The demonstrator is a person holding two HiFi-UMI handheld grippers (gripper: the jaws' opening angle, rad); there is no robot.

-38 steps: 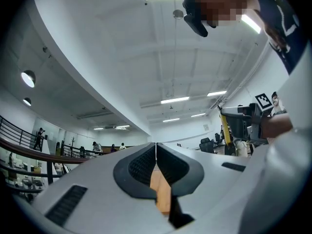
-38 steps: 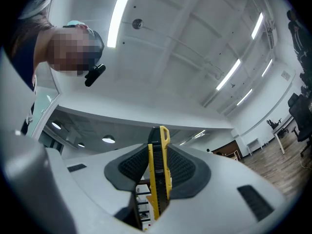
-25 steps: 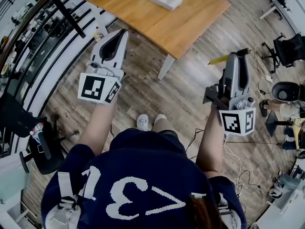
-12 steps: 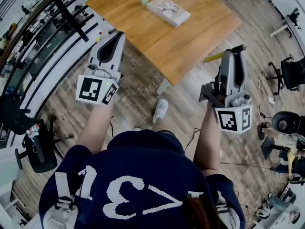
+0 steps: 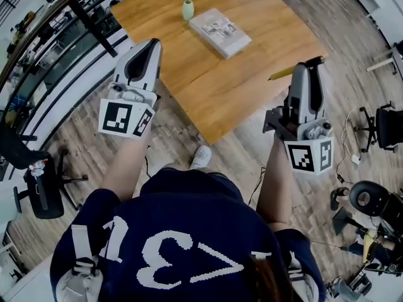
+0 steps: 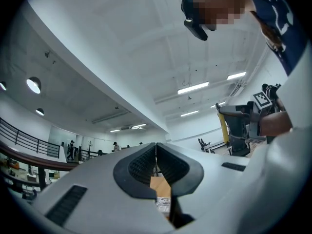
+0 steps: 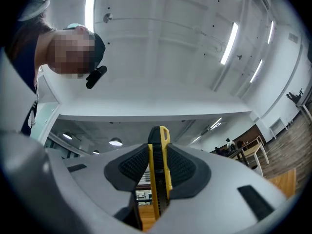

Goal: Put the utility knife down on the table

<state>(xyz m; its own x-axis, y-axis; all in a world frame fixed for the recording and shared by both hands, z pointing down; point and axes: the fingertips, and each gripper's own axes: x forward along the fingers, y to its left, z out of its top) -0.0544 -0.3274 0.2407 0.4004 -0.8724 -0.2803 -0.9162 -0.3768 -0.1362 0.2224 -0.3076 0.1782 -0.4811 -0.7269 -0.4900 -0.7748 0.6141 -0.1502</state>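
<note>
Near one wooden table (image 5: 252,74), right tongs (image 7: 159,160) grip one utility knife (image 5: 282,75).

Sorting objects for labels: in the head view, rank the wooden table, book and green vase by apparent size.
1. wooden table
2. book
3. green vase
Both smaller things sit on the table, so nearness hardly skews this.
</note>
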